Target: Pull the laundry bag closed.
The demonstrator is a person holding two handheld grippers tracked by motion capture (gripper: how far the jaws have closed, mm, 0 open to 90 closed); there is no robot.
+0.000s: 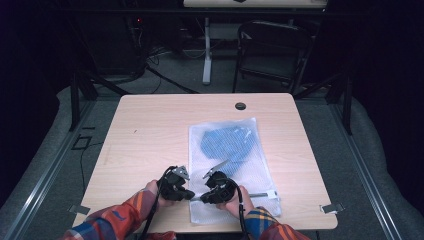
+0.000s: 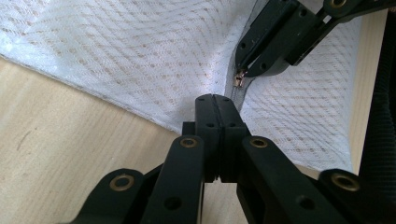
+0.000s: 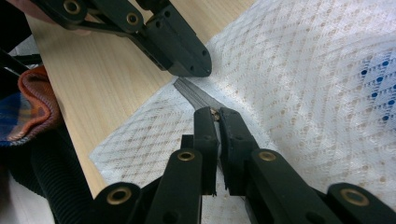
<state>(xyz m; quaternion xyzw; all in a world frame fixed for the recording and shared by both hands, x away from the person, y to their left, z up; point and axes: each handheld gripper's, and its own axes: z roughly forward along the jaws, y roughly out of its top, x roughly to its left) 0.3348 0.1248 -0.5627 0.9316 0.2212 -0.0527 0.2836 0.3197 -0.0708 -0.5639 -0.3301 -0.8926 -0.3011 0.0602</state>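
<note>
A white mesh laundry bag (image 1: pixel 235 165) lies flat on the counter's (image 1: pixel 150 135) near right part, a blue cloth (image 1: pixel 227 142) showing through its far half. Its grey zipper (image 3: pixel 196 95) runs along the near end, the small metal pull (image 2: pixel 239 79) near the left corner.

Dark room, black chair (image 1: pixel 272 50) behind table (image 1: pixel 150 130)

Mesh bag (image 1: pixel 232 167) lies flat on worktop (image 1: pixel 150 135), right of centre, reaching to the near edge. Folded cloth (image 1: pixel 227 142) sits inside the bag, in its far half. Left gripper (image 1: pixel 189 195) and right gripper (image 1: pixel 200 197) meet at the bag's near left corner, on the zipper (image 3: pixel 196 95). Cable hole (image 1: pixel 240 106) lies at the far edge, behind the bag. Chair (image 1: pixel 272 50) stands beyond the worktop.
</note>
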